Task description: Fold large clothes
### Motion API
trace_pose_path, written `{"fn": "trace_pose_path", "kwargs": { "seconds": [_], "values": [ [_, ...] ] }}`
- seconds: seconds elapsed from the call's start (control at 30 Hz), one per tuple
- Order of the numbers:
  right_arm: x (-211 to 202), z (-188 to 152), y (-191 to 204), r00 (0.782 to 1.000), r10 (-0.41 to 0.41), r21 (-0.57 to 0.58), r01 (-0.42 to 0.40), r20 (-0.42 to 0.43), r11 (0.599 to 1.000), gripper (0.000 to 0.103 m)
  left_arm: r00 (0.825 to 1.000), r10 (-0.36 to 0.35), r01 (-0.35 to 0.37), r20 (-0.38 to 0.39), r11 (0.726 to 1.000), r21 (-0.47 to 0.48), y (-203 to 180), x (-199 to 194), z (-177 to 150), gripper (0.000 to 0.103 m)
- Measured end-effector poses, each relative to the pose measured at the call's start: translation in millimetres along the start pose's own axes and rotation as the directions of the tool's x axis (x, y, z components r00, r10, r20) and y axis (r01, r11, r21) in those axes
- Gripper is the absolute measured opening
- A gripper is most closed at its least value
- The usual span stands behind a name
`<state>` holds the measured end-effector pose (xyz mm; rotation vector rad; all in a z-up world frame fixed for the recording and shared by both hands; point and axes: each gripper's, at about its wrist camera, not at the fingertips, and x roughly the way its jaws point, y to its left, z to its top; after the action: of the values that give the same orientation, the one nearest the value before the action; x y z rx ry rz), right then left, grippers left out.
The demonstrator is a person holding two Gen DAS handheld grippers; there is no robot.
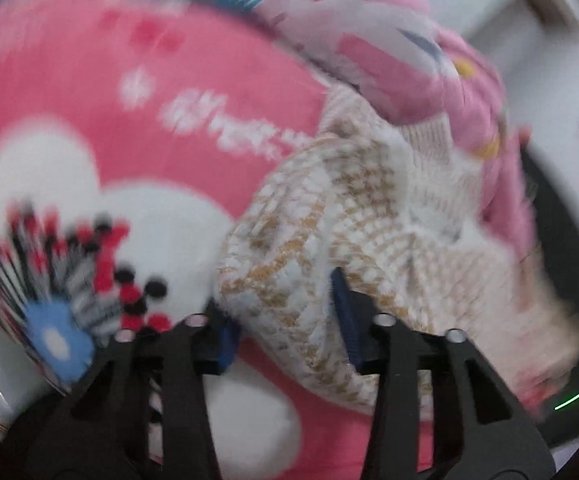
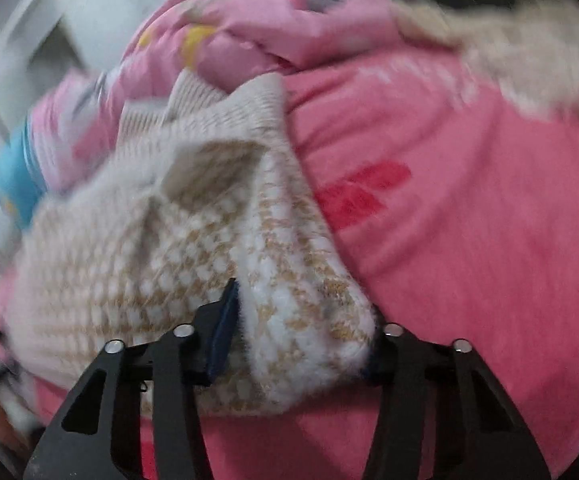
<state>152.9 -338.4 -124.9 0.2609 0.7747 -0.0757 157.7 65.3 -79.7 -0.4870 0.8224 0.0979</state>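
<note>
Pink bedding point(image 1: 89, 64) printed with a white heart, white lettering and a red, black and blue motif is seen as the supporting surface in both wrist views; whether it covers a bed cannot be told. White wall panels are visible behind it at the upper edges. A second, paler pink quilt point(image 1: 401, 52) with yellow and blue details is bunched at the far side, and a teal-blue item point(image 2: 13, 176) is partly shown beside it. Both views are blurred by motion. The knitted sweater point(image 1: 349, 208), cream with a tan houndstooth pattern and a plain ribbed edge, is laid crumpled on the pink bedding, with its far edge against the paler quilt. The left tongs point(image 1: 285, 320) are set narrow, and a fold of the sweater is gripped between the two blue pads point(image 1: 345, 312). The right tongs point(image 2: 301, 332) are likewise set narrow, and a corner of the same sweater is bunched and held between their fingers; only the left-hand blue pad point(image 2: 223, 328) is clearly shown, the other being covered by the knit. A further cream, fuzzy piece of fabric point(image 2: 509, 36) is seen at the upper right of the right wrist view, lying on the pink bedding.
</note>
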Motion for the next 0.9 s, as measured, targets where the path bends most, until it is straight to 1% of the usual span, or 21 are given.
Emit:
{"fn": "trace_pose_path", "kwargs": {
  "seconds": [0.03, 0.07, 0.13, 0.2, 0.3, 0.37, 0.43, 0.47, 0.5, 0.53, 0.57, 0.6, 0.63, 0.67, 0.7, 0.73, 0.77, 0.8, 0.83, 0.87, 0.9],
  "values": [
    [-6.8, 3.5, 1.7, 1.0, 0.005, -0.009, -0.005, 0.009, 1.0, 0.015, 0.999, 0.04, -0.042, 0.031, 0.996, 0.084, -11.8, -4.3, -1.1, 0.015],
    [-18.6, 7.9, 3.3, 0.999, 0.011, -0.02, -0.011, 0.037, 1.0, 0.014, 0.993, 0.071, -0.086, 0.089, 0.98, 0.178, -25.1, -15.9, -3.3, 0.013],
    [-47.9, 18.7, 6.3, 0.995, 0.025, -0.038, -0.021, 0.101, 0.999, 0.012, 0.981, 0.07, -0.116, 0.179, 0.958, 0.261, -37.2, -39.9, -5.6, 0.01],
    [-69.9, 27.5, 7.3, 0.99, 0.06, -0.03, -0.057, 0.13, 0.998, 0.011, 0.968, 0.053, -0.131, 0.244, 0.941, 0.313, -43.1, -66.7, -7.6, 0.009],
    [-103.2, 29.1, 9.3, 0.981, 0.071, -0.05, -0.062, 0.182, 0.997, 0.01, 0.962, 0.023, -0.121, 0.273, 0.93, 0.346, -43.3, -96.5, -10.9, 0.009],
    [-121.7, 22.8, 5.5, 0.977, 0.087, -0.05, -0.079, 0.196, 0.996, 0.01, 0.965, -0.006, -0.096, 0.263, 0.924, 0.37, -41.1, -116.0, -16.0, 0.009],
    [-139.3, 10.4, -1.6, 0.974, 0.11, -0.047, -0.103, 0.199, 0.994, 0.01, 0.973, -0.044, -0.047, 0.228, 0.924, 0.378, -27.3, -136.9, -23.4, 0.009],
    [-146.1, 0.6, -8.1, 0.974, 0.122, -0.046, -0.115, 0.19, 0.992, 0.01, 0.978, -0.062, -0.017, 0.197, 0.927, 0.376, -14.7, -146.1, -29.3, 0.009],
    [-148.3, -11.4, -17.6, 0.977, 0.136, -0.042, -0.131, 0.161, 0.99, 0.011, 0.984, -0.073, 0.008, 0.162, 0.93, 0.368, -3.4, -148.7, -34.5, 0.01],
    [-144.7, -19.5, -25.0, 0.98, 0.152, -0.03, -0.149, 0.129, 0.988, 0.014, 0.99, -0.082, 0.037, 0.117, 0.937, 0.347, 7.4, -148.9, -42.4, 0.015],
    [-137.2, -29.6, -34.5, 0.982, 0.173, -0.013, -0.172, 0.081, 0.985, 0.017, 0.993, -0.092, 0.062, 0.08, 0.943, 0.326, 15.6, -143.2, -46.4, 0.017],
    [-120.0, -41.9, -48.3, 0.983, 0.184, 0.021, -0.184, 0.001, 0.983, 0.025, 0.995, -0.102, 0.096, 0.007, 0.953, 0.287, 31.9, -132.1, -53.3, 0.024],
    [-107.1, -50.3, -59.3, 0.983, 0.172, 0.058, -0.169, -0.06, 0.984, 0.038, 0.993, -0.1, 0.111, -0.057, 0.965, 0.24, 48.9, -118.9, -60.2, 0.031],
    [-95.0, -58.3, -71.2, 0.98, 0.158, 0.102, -0.146, -0.118, 0.984, 0.041, 0.99, -0.089, 0.107, -0.107, 0.978, 0.18, 65.7, -108.1, -65.8, 0.034],
    [-86.4, -67.2, -89.2, 0.97, 0.175, 0.172, -0.145, -0.168, 0.974, 0.046, 0.99, -0.076, 0.093, -0.123, 0.986, 0.139, 76.0, -103.1, -68.2, 0.034],
    [-87.6, -70.6, -99.4, 0.963, 0.216, 0.22, -0.178, -0.163, 0.959, 0.051, 0.989, -0.074, 0.087, -0.125, 0.991, 0.099, 90.0, -104.1, -71.8, 0.033],
    [-93.6, -72.6, -110.0, 0.955, 0.262, 0.27, -0.219, -0.135, 0.938, 0.053, 0.993, -0.061, 0.069, -0.097, 0.994, 0.087, 100.6, -112.0, -74.4, 0.034],
    [-101.3, -72.6, -116.7, 0.954, 0.281, 0.293, -0.24, -0.107, 0.925, 0.054, 0.996, -0.052, 0.058, -0.069, 0.994, 0.094, 105.9, -119.5, -74.3, 0.039],
    [-113.3, -70.7, -121.4, 0.965, 0.254, 0.296, -0.224, -0.066, 0.929, 0.055, 0.998, -0.047, 0.051, -0.04, 0.993, 0.104, 111.3, -128.7, -74.0, 0.045],
    [-124.1, -67.5, -123.0, 0.98, 0.199, 0.287, -0.182, -0.03, 0.94, 0.057, 0.999, -0.042, 0.043, -0.009, 0.993, 0.112, 115.3, -137.5, -72.1, 0.046],
    [-134.1, -62.6, -122.2, 0.988, 0.155, 0.275, -0.15, 0.003, 0.95, 0.059, 0.999, -0.047, 0.044, 0.018, 0.992, 0.119, 117.6, -146.0, -69.4, 0.046]
  ]
}}
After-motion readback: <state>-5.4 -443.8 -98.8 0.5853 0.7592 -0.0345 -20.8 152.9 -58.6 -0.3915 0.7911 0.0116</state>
